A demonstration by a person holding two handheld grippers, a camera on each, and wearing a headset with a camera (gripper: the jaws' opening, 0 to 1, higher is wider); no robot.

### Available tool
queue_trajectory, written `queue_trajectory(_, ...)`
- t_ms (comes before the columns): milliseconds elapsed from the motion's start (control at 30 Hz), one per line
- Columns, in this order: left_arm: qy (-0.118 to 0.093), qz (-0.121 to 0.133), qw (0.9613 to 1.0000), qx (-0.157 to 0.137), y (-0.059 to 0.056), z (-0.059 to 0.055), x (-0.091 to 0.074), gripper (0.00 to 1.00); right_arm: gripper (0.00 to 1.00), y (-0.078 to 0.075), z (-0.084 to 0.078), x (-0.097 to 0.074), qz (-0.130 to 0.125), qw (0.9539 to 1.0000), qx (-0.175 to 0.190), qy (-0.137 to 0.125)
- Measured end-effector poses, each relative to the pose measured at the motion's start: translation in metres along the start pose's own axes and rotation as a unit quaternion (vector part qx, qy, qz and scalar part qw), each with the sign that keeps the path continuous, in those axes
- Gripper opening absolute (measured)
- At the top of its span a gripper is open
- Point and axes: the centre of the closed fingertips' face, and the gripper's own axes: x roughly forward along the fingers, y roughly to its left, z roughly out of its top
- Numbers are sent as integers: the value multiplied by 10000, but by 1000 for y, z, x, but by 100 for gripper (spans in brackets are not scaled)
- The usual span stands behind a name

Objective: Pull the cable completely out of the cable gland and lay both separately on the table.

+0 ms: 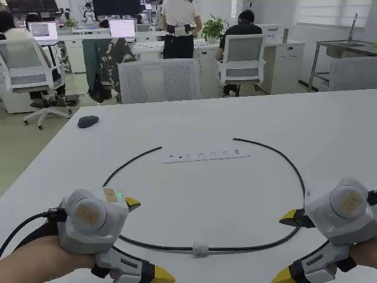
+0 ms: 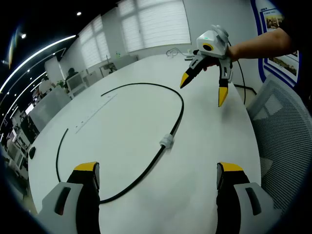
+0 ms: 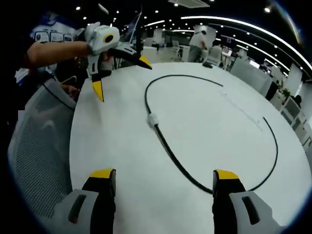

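My left gripper (image 1: 148, 240) hangs over the near edge of the worktop (image 1: 265, 118) towards its left corner, jaws spread wide and holding nothing. My right gripper (image 1: 283, 246) hovers the same way over the near edge towards the right corner, jaws wide apart and empty. Neither touches anything. Between the two, close to the near edge, the white cable gland (image 1: 200, 249) lies on the worktop with the black cable (image 1: 294, 171) running straight through it, so the two are not yet apart. From the gland the cable sweeps out to both sides and curves away from me in a big open loop, with its two loose ends pointing inward towards the middle of the worktop, well apart from each other. Inside that loop, beyond the gland, a white power strip (image 1: 206, 155) lies flat. Further off, near the far left corner, sits a dark computer mouse (image 1: 88, 121).
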Motion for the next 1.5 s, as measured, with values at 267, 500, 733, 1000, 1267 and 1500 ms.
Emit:
queue_trajectory(267,109,-58,9999,-28,-3,-5,1,99,79,0,7,-3,-10,9998,-155,-84)
queue_trajectory(500,149,-40,9999,-45,-2,-6,2,99,78,-6,7,-6,-106,9994,-318,-29)
queue_trajectory(733,312,-100,9993,-167,-4,-19,2,100,81,0,4,-4,80,9999,-133,-18)
queue_trajectory(1000,388,-139,9989,-238,-7,-24,3,100,91,2,2,-1,97,9999,-128,-8)
queue_trajectory(1267,417,-163,9988,-218,-9,-25,3,99,91,-2,5,-3,37,9999,-129,-35)
queue_trajectory(1500,381,-143,9990,-170,-9,-23,2,99,90,-1,3,-2,33,9998,-181,-5)
